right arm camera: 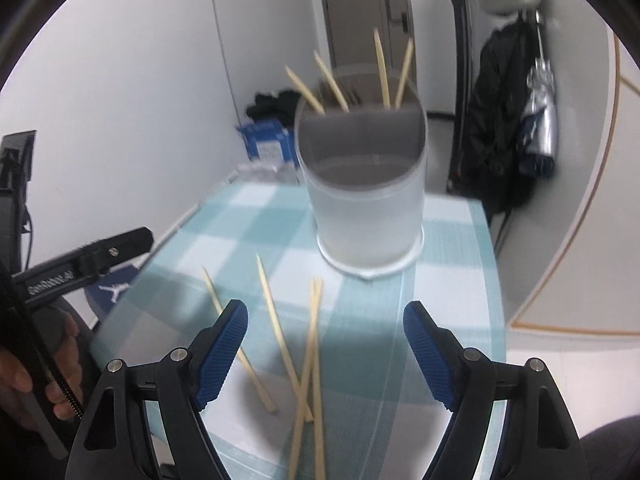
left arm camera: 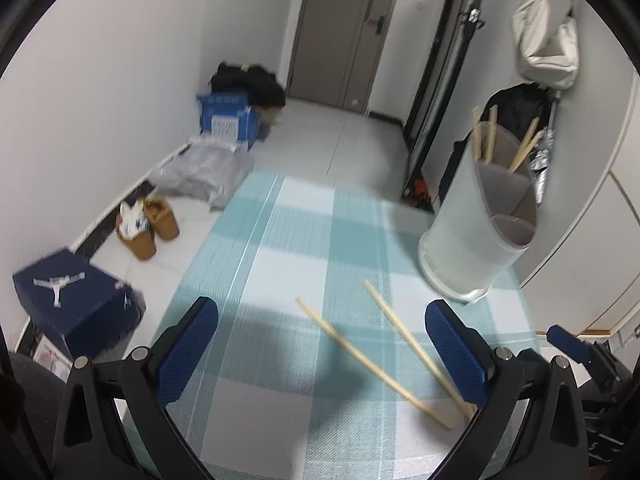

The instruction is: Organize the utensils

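Blue fingers (left arm camera: pixel 192 344) of the left gripper (left arm camera: pixel 320 344) sat closest to the left wrist camera, spread wide with nothing between them. Under them lay the worktop (left arm camera: pixel 288 240), covered in a blue and white checked cloth. Two loose chopsticks (left arm camera: pixel 360 356) lay flat on the cloth near the right-hand finger, and their near ends came close together. Further back and to the right stood the frosted holder (left arm camera: pixel 472 240), a tall cup split into parts inside. A few chopsticks already stood in its back part. The front part looked empty, though the picture was a bit blurry there.

From the right wrist camera, the right gripper (right arm camera: pixel 325 348) also had its fingers (right arm camera: pixel 224 352) spread wide and was pinching nothing. Four loose sticks (right arm camera: pixel 308 360) lay on the cloth right under the gap, and some of them crossed over each other. The holder (right arm camera: pixel 368 208) stood just behind them. The left gripper (right arm camera: pixel 80 268) and the hand (right arm camera: pixel 40 376) holding it showed at the left edge.

The job looked partly done, with some sticks in the cup and some still on the cloth. To pick one up well, it would be best to choose a stick that lies on top or by itself, bring the fingers down on both sides of it near the middle, and squeeze gently so it does not roll away. Grabbing where the sticks cross could lift two at once or flick one off the worktop.
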`<state>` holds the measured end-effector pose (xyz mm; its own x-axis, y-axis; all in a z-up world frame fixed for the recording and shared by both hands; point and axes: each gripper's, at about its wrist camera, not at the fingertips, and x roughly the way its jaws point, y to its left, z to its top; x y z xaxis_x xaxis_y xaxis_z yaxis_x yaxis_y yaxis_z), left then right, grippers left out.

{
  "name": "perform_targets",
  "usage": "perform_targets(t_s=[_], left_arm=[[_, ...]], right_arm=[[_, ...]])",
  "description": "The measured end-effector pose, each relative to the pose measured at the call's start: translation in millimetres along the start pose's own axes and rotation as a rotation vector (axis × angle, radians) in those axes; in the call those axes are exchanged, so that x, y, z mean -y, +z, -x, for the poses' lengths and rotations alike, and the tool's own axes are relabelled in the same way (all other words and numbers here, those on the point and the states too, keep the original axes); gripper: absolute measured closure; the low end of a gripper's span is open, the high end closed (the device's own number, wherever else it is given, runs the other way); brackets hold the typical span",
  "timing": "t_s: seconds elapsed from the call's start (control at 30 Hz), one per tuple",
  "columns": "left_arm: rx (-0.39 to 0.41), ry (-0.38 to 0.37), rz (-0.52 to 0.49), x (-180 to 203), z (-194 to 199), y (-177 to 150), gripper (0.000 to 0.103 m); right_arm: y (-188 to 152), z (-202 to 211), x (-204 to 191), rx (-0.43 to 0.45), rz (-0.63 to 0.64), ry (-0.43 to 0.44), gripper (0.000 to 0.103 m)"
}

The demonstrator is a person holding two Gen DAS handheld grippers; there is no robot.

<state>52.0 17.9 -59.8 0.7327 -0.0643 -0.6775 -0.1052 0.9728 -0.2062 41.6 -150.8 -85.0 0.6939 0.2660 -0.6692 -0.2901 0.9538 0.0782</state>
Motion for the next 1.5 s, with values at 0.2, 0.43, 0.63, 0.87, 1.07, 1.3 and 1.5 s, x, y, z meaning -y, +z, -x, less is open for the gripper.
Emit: perform_targets(t_s=[0.2, 0.43, 0.63, 0.87, 1.07, 1.3, 1.5], left_arm=[[-0.074, -0.008, 0.05, -6.2, -14.7, -0.6, 0.001], [-0.099, -0.018, 0.103, -13.4, -17.6, 3.3, 0.001], [-0.126, -0.026, 0.163, -24.0, -22.3, 5.2, 0.001], [-0.132, -0.028, 0.188, -31.8, -25.4, 7.3, 0.001], [-0.143, -0.033, 0.209, -36.3, -27.8, 7.5, 0.001], [-0.152, -0.04, 0.208, -35.1, -28.7, 7.6, 0.001], [-0.163, -0.033, 0.209, -35.6, -30.1, 6.1, 0.001]], right_arm=[[-7.6, -27.8, 3.7, -0.114, -0.006, -0.035, 0.023], [-0.7, -51.6, 6.3, -0.2, -0.03, 0.003, 0.029], [13.6, -76.7, 5.1, -0.273, -0.032, 0.069, 0.055], [18.1, -102.0, 1.9, -0.355, -0.042, 0.093, 0.088], [17.6, -96.2, 7.4, -0.366, -0.059, 0.103, 0.098], [17.8, -76.4, 10.4, -0.376, 0.009, 0.09, 0.098], [9.8, -77.4, 4.7, -0.452, 0.194, 0.032, 0.098]])
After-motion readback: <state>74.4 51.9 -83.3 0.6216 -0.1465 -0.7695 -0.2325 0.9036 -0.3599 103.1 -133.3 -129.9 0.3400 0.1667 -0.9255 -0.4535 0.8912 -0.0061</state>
